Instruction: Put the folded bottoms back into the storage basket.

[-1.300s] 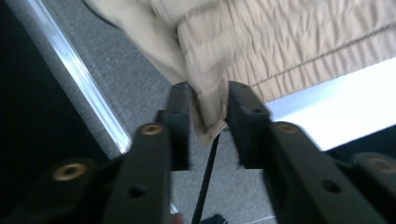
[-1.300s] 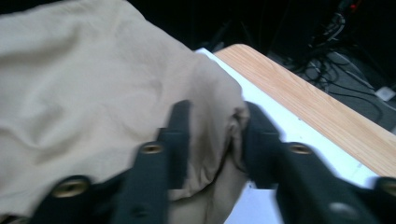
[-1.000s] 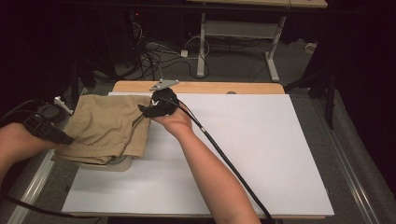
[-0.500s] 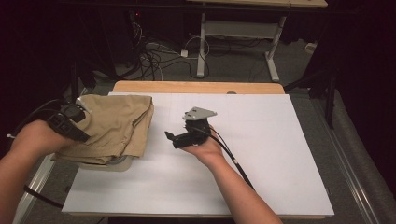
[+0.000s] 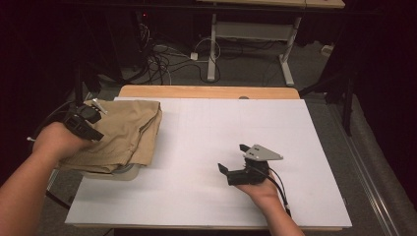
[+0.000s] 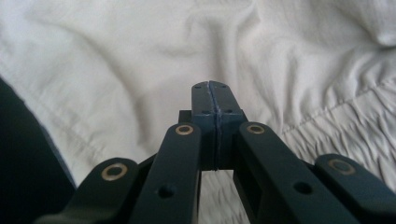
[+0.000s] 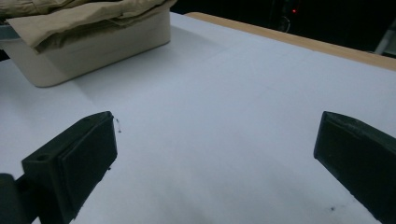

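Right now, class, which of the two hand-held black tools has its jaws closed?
The left tool, over the folded tan cloth: its jaws meet with no gap. The right tool, above the white table sheet, has its jaws spread wide.

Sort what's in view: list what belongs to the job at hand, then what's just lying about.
In the job:
- tan cloth, draped over a bin
- left gripper, jaws shut, over the cloth
- right gripper, jaws open, above the bare white board

Lying about:
- cables on the floor
- desk legs behind
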{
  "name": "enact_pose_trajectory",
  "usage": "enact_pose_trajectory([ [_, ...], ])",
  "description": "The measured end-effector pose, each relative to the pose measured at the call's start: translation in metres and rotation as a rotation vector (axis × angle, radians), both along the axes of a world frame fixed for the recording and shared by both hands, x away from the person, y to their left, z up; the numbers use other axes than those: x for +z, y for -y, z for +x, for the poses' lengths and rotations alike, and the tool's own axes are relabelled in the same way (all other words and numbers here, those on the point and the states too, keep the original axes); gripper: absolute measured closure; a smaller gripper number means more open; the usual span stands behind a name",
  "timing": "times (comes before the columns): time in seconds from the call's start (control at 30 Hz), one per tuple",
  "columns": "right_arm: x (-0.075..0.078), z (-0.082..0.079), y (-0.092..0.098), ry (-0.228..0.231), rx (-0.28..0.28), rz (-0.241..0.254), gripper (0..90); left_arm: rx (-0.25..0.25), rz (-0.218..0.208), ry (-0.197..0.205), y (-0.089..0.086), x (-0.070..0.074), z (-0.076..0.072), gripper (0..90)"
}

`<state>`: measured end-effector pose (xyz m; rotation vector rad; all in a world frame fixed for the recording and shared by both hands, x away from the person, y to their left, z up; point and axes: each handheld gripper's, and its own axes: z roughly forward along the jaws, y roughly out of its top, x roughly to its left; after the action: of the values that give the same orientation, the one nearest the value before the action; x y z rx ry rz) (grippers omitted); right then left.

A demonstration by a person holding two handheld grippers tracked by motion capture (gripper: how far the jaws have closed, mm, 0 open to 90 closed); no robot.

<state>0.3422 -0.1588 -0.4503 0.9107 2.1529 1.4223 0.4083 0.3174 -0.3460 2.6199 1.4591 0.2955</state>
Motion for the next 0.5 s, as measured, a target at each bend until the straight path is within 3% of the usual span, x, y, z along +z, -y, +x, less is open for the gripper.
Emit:
enact_pose_trajectory([
  [0.13,-0.003,-0.009,0.020,-0.005,-0.029,0.005,0.6,0.006,-0.023,0.036,0.006,-0.003,0.004,87.8],
  [0.2,-0.003,-0.020,0.040,0.006,-0.060,0.006,0.6,0.017,-0.038,0.065,0.009,-0.003,0.007,87.8],
  [0.37,-0.005,-0.031,0.056,0.042,-0.087,0.041,0.6,0.055,-0.076,0.095,0.014,-0.009,0.015,87.8],
  [0.5,-0.009,-0.031,0.060,0.035,-0.077,0.037,0.6,0.059,-0.101,0.116,0.020,-0.017,0.021,87.8],
])
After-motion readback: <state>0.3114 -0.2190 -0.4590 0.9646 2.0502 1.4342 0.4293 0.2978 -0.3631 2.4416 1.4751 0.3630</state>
